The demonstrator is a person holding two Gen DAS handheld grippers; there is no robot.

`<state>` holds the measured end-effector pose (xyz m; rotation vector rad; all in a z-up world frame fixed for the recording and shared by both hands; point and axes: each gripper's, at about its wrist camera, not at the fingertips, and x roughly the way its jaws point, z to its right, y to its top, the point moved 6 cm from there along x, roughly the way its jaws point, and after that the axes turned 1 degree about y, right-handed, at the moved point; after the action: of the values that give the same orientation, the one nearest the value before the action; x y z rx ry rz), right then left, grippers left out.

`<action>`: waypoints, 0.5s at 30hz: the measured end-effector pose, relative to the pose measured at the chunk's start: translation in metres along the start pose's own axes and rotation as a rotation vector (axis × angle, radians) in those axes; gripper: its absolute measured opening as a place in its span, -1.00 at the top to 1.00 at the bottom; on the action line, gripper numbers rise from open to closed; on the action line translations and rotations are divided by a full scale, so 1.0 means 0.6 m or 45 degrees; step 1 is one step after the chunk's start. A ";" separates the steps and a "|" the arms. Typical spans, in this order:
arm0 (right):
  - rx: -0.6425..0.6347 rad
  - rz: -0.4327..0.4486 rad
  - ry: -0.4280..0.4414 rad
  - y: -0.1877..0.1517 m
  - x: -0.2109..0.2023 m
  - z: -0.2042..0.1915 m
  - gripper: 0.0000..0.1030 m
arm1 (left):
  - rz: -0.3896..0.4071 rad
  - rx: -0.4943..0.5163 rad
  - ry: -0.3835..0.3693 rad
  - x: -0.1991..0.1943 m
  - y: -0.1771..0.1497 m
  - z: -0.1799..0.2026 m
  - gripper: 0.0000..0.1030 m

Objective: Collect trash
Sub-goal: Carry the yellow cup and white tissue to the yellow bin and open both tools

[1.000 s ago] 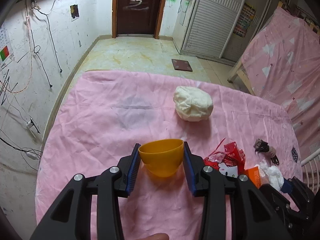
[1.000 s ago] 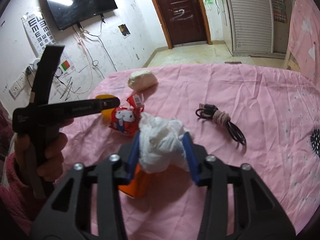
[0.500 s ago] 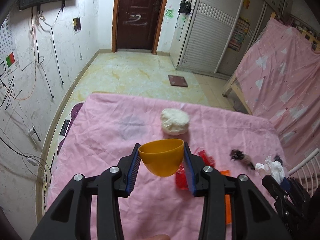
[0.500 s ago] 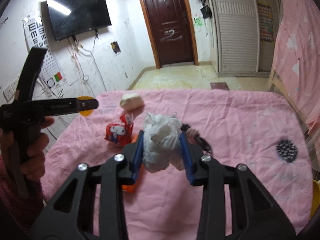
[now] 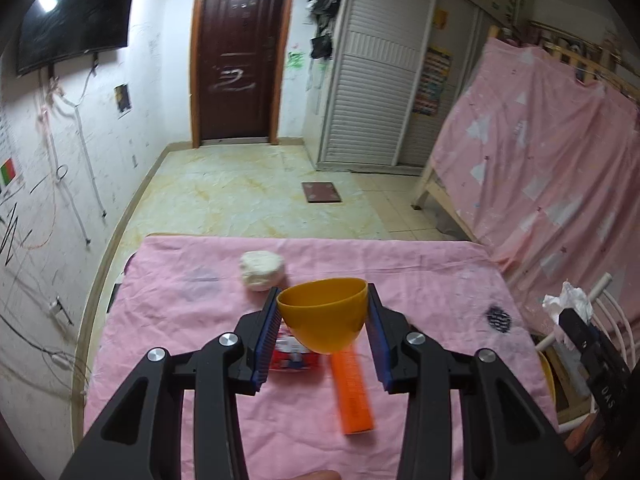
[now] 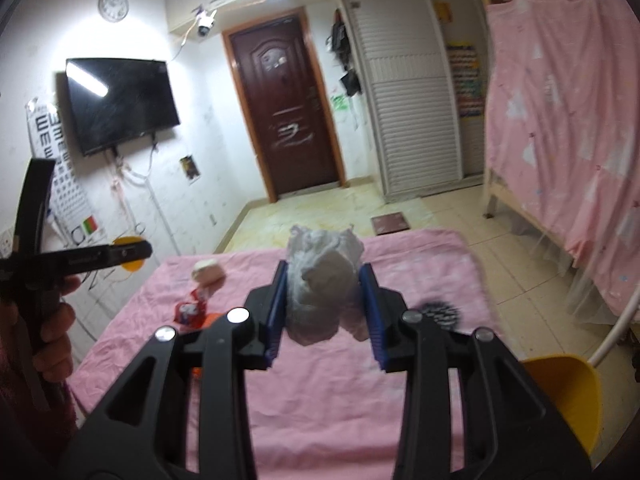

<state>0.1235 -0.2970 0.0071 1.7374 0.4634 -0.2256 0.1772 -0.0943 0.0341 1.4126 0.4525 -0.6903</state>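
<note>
Above the pink table (image 5: 192,320), grippers clamp cup (image 5: 324,316) and tissue (image 6: 322,280).

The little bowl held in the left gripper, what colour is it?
The bowl is plain orange-yellow, clearest in the left wrist view.

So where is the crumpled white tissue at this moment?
The crumpled white tissue is clamped in the right gripper, lifted above the pink tablecloth; the left wrist view shows it at the far right edge.

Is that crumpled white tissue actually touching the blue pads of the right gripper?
Touching. In the right wrist view the crumpled white tissue fills the gap, pressed between both blue pads of the right gripper.
</note>
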 end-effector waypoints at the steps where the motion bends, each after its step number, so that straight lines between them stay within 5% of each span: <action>1: 0.011 0.009 -0.015 0.001 -0.009 0.013 0.34 | 0.002 0.014 -0.010 -0.002 0.000 0.015 0.35; 15: 0.181 0.108 -0.235 -0.014 -0.111 0.191 0.34 | -0.014 0.160 -0.109 -0.004 -0.019 0.171 0.35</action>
<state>0.0713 -0.4188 0.0006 1.8503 0.2434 -0.3617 0.1561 -0.1950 0.0399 1.4931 0.3553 -0.7965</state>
